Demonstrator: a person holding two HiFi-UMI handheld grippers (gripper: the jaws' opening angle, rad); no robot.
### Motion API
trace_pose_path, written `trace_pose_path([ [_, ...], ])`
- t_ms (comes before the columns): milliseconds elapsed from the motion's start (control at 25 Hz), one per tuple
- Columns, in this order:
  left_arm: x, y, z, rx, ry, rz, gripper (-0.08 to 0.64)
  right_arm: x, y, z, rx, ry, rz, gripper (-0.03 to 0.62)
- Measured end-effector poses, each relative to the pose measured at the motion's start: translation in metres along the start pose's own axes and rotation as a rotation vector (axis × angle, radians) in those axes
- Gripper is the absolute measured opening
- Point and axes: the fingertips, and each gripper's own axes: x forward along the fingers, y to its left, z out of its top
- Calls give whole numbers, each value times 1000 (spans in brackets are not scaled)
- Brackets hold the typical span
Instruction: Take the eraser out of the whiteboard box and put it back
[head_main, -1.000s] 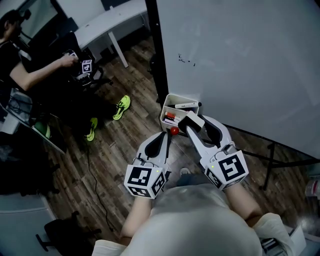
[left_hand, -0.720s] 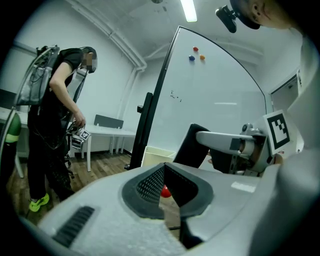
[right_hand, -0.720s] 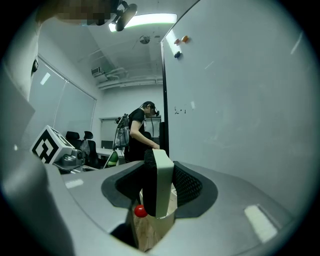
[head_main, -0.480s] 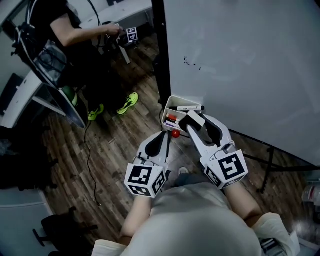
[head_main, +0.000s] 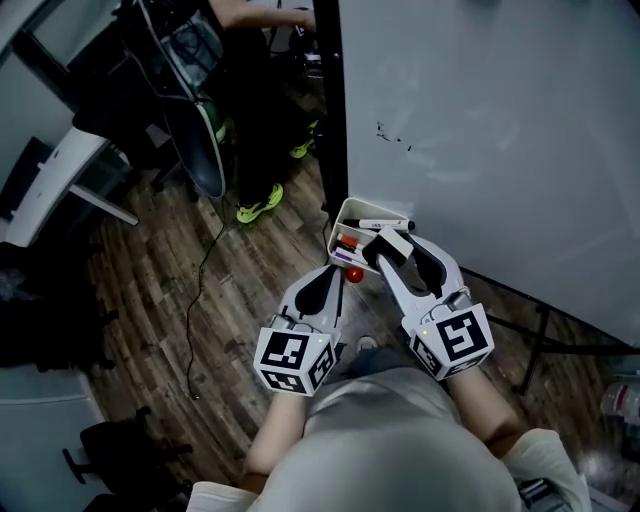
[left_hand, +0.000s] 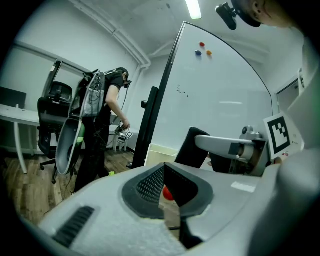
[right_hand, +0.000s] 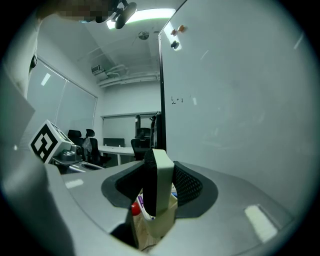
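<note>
The eraser (head_main: 394, 240), white with a black felt face, is clamped upright in my right gripper (head_main: 396, 250); in the right gripper view the eraser (right_hand: 161, 182) fills the gap between the pads. It hangs just above the near rim of the cream whiteboard box (head_main: 345, 214), which is fixed at the whiteboard's (head_main: 480, 130) lower left corner and holds markers. My left gripper (head_main: 338, 276) sits left of the box, jaws together and empty. A small red round thing (head_main: 352, 273) shows just past its tips, also seen as the red thing (left_hand: 167, 193).
A person (left_hand: 107, 115) with a backpack stands past the whiteboard's black post (head_main: 332, 100). An office chair (left_hand: 55, 115) and a white desk (head_main: 55, 175) stand on the wood floor at left. A cable (head_main: 195, 310) trails across the floor. The board's stand leg (head_main: 540, 325) is at right.
My right gripper has edged slightly toward the box with the eraser still in it. The person in the background has walked over toward the whiteboard's post. The left gripper has stayed put.
</note>
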Motion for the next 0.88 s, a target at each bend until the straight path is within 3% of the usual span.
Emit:
trace_pose_path([
  [880,-5,0,-7,-17,10,19,5,4,7,-30,28,84,29,189],
])
